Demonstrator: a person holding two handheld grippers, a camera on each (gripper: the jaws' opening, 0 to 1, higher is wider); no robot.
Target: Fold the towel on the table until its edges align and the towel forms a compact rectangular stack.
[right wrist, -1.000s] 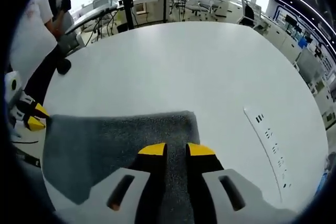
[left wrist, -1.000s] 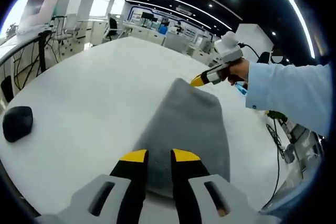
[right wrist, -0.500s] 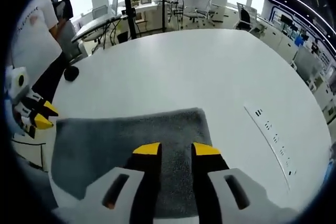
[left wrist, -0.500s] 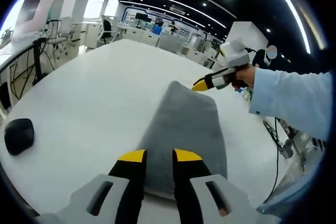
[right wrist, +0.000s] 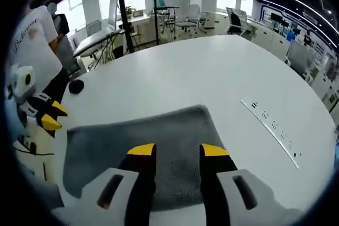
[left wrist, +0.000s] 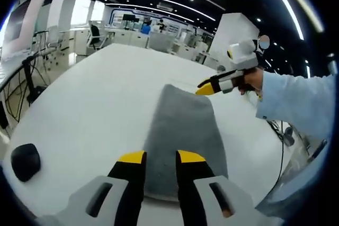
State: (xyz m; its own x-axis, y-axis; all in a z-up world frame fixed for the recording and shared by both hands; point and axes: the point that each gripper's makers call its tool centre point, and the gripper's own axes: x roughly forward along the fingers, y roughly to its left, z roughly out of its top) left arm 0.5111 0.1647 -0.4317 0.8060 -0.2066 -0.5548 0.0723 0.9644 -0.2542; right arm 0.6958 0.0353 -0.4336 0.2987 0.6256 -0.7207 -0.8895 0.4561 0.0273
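Note:
The grey towel (left wrist: 180,125) lies folded in a long rectangle on the white table (left wrist: 95,93). My left gripper (left wrist: 160,157) hovers over its near short end, open, with nothing between the yellow tips. At the far end a hand holds my right gripper (left wrist: 211,85) just off the towel's corner. In the right gripper view the towel (right wrist: 122,138) stretches leftward beneath my right gripper (right wrist: 177,150), which is open and empty. The left gripper (right wrist: 52,116) hangs at the towel's left end with its yellow tips apart.
A small black object (left wrist: 25,161) sits near the table's edge, also seen as a small black object (right wrist: 77,86) in the right gripper view. A row of sockets (right wrist: 273,125) is set in the table to the right. A person in white (right wrist: 32,41) stands behind.
Both grippers have pulled back from the towel, which now looks smaller in both views. The right gripper's jaws have spread wider. The towel itself has stayed put.

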